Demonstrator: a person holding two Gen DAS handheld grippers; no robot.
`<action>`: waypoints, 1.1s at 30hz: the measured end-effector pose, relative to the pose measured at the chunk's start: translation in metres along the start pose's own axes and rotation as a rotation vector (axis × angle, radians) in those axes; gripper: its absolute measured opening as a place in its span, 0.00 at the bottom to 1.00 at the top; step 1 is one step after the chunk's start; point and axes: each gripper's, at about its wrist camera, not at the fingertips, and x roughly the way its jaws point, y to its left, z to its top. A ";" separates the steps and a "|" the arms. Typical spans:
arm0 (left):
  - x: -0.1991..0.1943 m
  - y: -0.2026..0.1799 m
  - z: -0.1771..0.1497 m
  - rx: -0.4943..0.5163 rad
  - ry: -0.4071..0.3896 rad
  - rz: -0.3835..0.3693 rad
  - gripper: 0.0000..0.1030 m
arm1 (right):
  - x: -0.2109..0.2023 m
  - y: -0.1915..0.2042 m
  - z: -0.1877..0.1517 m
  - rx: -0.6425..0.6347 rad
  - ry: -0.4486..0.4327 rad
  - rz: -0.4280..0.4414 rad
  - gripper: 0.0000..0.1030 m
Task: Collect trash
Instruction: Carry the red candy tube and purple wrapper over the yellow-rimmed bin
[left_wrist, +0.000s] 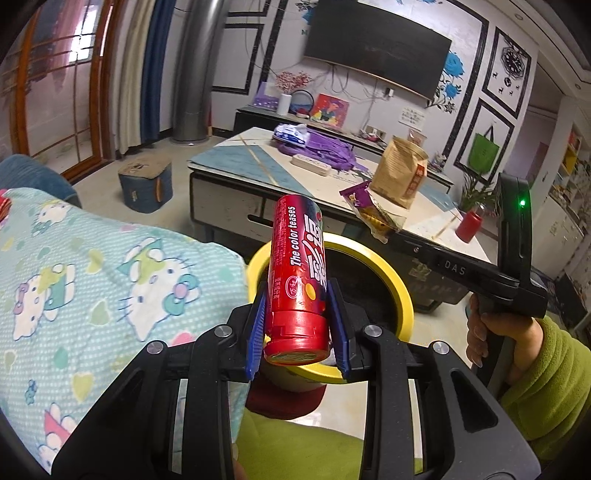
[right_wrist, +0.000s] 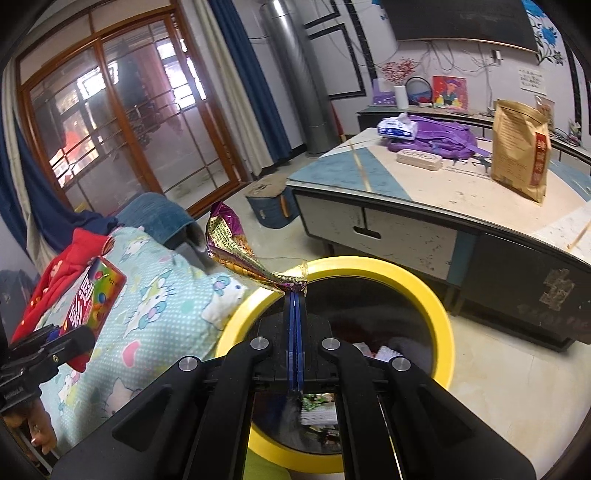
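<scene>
Nearest to me, the left gripper is clamped on a red cylindrical plastic candy tube — blue pads pressed to its lower sides near the cap, the tube standing up and leaning slightly away, out past the pads. Below and just beyond it sits the round bin with the yellow rim, dark inside, with some pale scraps already lying at the bottom.

The right gripper has its jaws shut flat together on the twisted end of a crinkled purple and gold foil snack wrapper. The wrapper fans up and away to the left from the tips, which hang over the far-left part of the rim, so most of the foil looks to be outside the opening, over the cartoon-cat printed blanket beside the bin.

To do this step well, I'd say each piece wants to be brought over the middle of the dark opening before anything lets go — the wrapper especially, since light foil drifts. The tube seems nearly above the near rim; tipping it forward should send it in cleanly.

Farther off, the low table carries a brown paper bag and a purple backpack towards its far edge.
</scene>
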 end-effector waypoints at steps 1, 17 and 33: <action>0.004 -0.003 0.000 0.005 0.005 -0.007 0.23 | 0.000 -0.002 -0.001 0.003 0.000 -0.005 0.01; 0.047 -0.031 0.004 0.074 0.059 -0.029 0.23 | 0.002 -0.033 -0.019 0.046 0.048 -0.066 0.01; 0.084 -0.031 0.002 0.062 0.128 -0.026 0.23 | 0.020 -0.050 -0.026 0.108 0.106 -0.083 0.02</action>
